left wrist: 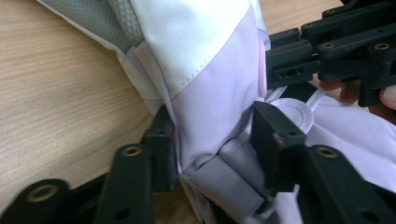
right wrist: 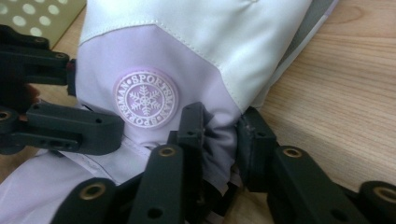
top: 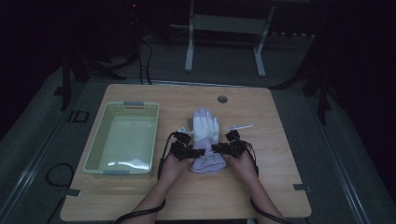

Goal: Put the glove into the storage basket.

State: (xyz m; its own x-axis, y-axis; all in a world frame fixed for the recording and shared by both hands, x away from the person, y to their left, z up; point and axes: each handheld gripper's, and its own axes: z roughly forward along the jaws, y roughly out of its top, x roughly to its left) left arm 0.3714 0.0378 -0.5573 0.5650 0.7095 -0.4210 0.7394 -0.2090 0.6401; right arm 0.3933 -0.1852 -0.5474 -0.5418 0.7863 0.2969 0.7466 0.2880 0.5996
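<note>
Basically, both sides are pinching the glove cuff, lift pending.
Basket: pale green basket (top: 154, 114) at centre left of the high view, looks empty; likely the drop target, my guess.
Left gripper: left gripper (top: 198, 152) just left of centre in the high view; in the left gripper view its jaws are clamped on a wide fold of lilac fabric at the cuff, pads (left wrist: 164, 140) pressing in.
Glove: white and lilac ski glove (top: 206, 140) flat on the wooden table (top: 275, 186), centre of the high view, fingers pointing to the top of frame, cuff toward the person.
Right gripper: right gripper (top: 218, 148) just right of centre, jaws closed together on a bunched pleat of the cuff (right wrist: 219, 149), beside the snowflake badge (right wrist: 145, 99).
Stray item: small white stick-like thing (top: 239, 126) right of the glove, can't identify.
Tip: confirm both pinches hold more than the top layer, then raise both hands together and level so the glove doesn't twist out.
Risk: slick fabric could slip from the right side's narrow pleat; go slow at first.
</note>
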